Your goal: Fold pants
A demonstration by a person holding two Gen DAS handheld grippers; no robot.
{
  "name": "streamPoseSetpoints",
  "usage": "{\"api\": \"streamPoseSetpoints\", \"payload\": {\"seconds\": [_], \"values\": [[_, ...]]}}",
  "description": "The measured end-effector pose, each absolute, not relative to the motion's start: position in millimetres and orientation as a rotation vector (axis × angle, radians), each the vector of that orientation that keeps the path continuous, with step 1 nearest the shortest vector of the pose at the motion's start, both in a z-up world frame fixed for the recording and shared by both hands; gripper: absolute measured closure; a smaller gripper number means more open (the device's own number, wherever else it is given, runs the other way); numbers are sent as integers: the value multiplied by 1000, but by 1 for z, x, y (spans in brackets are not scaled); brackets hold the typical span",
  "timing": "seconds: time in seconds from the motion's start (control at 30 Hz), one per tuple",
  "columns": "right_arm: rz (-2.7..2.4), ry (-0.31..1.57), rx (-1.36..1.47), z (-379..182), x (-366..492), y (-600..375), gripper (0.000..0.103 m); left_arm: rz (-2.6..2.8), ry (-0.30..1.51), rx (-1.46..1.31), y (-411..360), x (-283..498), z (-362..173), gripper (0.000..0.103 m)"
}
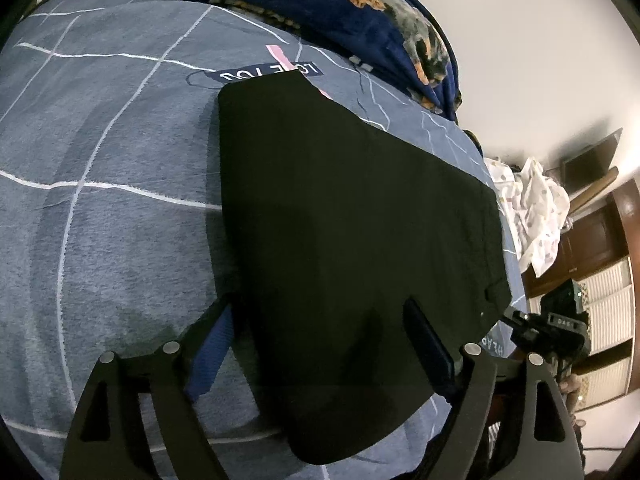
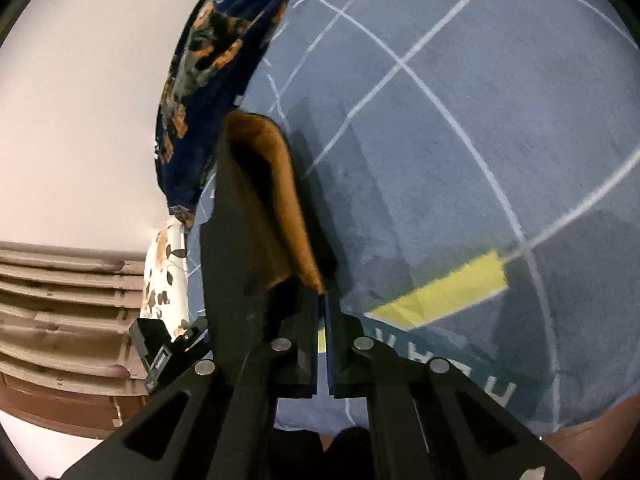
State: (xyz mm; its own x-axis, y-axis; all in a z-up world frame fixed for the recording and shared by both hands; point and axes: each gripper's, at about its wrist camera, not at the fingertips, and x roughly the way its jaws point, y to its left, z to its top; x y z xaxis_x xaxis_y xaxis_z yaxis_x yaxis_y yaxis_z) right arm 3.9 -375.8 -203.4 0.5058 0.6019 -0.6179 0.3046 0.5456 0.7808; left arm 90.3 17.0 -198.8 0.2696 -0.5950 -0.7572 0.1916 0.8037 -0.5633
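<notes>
While we read the scene from left to right, the grey checked bedspread [image 1: 100,208] comes first, bare on that side. Then, in the left wrist view, the black pants [image 1: 352,216] lie flat on it, already doubled into a broad panel whose long axis runs away from us toward the dark floral blanket [image 1: 360,0] at the head of the bed. Our left gripper [image 1: 320,344] hovers at the near end of that panel with its jaws wide apart, one blue pad off the left edge of the cloth and the other over its right part; neither presses on anything that we can see. Further right, at the panel's near right corner, the right gripper [image 1: 548,332] shows as a dark block.

In the right wrist view, the right gripper [image 2: 322,300] has its jaws together, clamped on an edge of the pants [image 2: 240,240]. The cloth rises from the fingertips and curls over, showing a brown inner face.

We judge that the coming move turns on this: the pants stretch straight ahead of both grippers, so a fold would carry the near end forward along that long axis. Our right hand already has its corner; the left sits beside the opposite corner but has yet to close. Lifting with one corner alone would likely skew the fold.
</notes>
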Motion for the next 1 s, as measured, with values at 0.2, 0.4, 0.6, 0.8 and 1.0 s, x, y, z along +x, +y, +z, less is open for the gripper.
{"api": "streamPoseSetpoints", "payload": {"seconds": [0.2,0.4,0.6,0.8,1.0], "values": [[241,1007,1157,-203,4,-399,77,-557,1183,-402,18,90,-199,19],[307,962,1103,-179,8,-386,67,-559,1188,-403,19,90,-200,19],[296,1047,1080,-192,20,-370,75,-566,1180,-405,22,88,-200,19],[319,995,1011,-174,12,-362,93,-560,1189,-392,19,88,-199,19],[251,1062,1135,-223,-2,-373,95,-563,1189,-373,16,88,-199,18]]}}
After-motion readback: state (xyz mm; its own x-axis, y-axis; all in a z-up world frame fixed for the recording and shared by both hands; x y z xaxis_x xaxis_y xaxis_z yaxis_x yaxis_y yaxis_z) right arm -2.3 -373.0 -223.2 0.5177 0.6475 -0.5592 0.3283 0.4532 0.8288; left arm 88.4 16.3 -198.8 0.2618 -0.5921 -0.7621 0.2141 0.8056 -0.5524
